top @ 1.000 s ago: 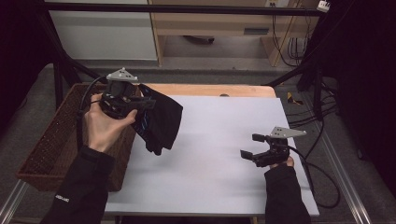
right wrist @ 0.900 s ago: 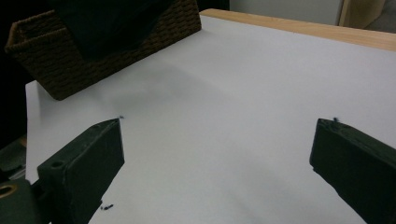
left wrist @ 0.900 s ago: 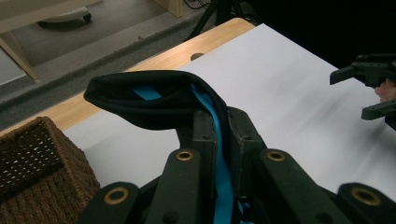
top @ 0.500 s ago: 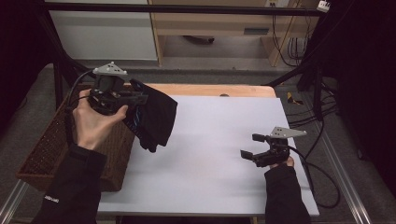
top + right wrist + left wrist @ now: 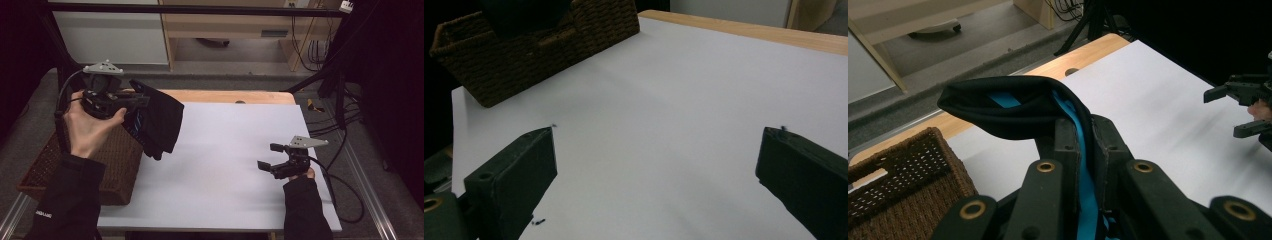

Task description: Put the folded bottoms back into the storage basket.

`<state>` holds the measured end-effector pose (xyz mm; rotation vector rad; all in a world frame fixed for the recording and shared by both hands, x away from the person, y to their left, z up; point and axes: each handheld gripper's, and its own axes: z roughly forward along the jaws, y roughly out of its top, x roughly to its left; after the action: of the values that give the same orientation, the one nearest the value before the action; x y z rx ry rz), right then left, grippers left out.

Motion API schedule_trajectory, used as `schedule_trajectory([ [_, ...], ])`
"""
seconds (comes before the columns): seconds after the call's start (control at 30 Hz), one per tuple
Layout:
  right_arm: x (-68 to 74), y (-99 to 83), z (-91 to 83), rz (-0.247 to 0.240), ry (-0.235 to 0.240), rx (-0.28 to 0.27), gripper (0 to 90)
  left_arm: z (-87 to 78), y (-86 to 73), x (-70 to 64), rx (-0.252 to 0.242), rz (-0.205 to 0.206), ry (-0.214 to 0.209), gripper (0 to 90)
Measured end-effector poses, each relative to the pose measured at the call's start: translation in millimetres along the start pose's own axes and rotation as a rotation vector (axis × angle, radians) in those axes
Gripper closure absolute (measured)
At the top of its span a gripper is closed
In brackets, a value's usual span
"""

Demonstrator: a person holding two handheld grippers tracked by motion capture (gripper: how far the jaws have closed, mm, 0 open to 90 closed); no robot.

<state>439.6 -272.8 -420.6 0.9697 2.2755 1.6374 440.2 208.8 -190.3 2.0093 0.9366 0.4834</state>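
A black cloth with a blue lining (image 5: 159, 122) hangs in the air over the table's left edge, pinched in my left gripper (image 5: 142, 99), which is held high in a raised hand. Between the shut jaws in the left gripper view, the blue strip (image 5: 1083, 150) shows, with the cloth's black fold (image 5: 998, 107) bulging beyond the tips. My right gripper (image 5: 267, 156) rests low at the right side of the white tabletop (image 5: 225, 160), jaws wide apart with nothing between them (image 5: 656, 150).
A brown wicker basket (image 5: 107, 165) sits at the table's left edge, under the hanging cloth; it shows at top left in the right gripper view (image 5: 539, 50). A wooden strip (image 5: 235, 96) runs along the table's far edge. Cables trail on the floor at right.
My left hand has lifted the cloth higher and a little back over the basket's edge. The right gripper has stayed in place, open.
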Motion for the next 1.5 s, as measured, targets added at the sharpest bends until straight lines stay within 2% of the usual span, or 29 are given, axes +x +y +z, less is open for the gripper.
schedule_trajectory([
  [0.27, 0.0, 0.1, 0.0, 0.000, 0.001, -0.001, 3.1, -10.7, 2.3, 5.1, -0.013, -0.006, 0.008, 82.8],
  [0.67, 0.0, 0.0, 0.2, -0.001, 0.000, 0.000, 3.2, -25.6, 1.6, 20.3, -0.016, -0.014, 0.043, 82.7],
  [1.0, -0.2, -0.2, 0.4, -0.003, -0.001, 0.002, 3.1, -35.9, -4.1, 36.2, -0.023, -0.038, 0.070, 82.8],
  [1.5, -0.3, -0.2, 0.4, -0.003, -0.003, 0.004, 3.1, -48.5, -20.8, 66.7, -0.017, -0.099, 0.127, 82.8],
])
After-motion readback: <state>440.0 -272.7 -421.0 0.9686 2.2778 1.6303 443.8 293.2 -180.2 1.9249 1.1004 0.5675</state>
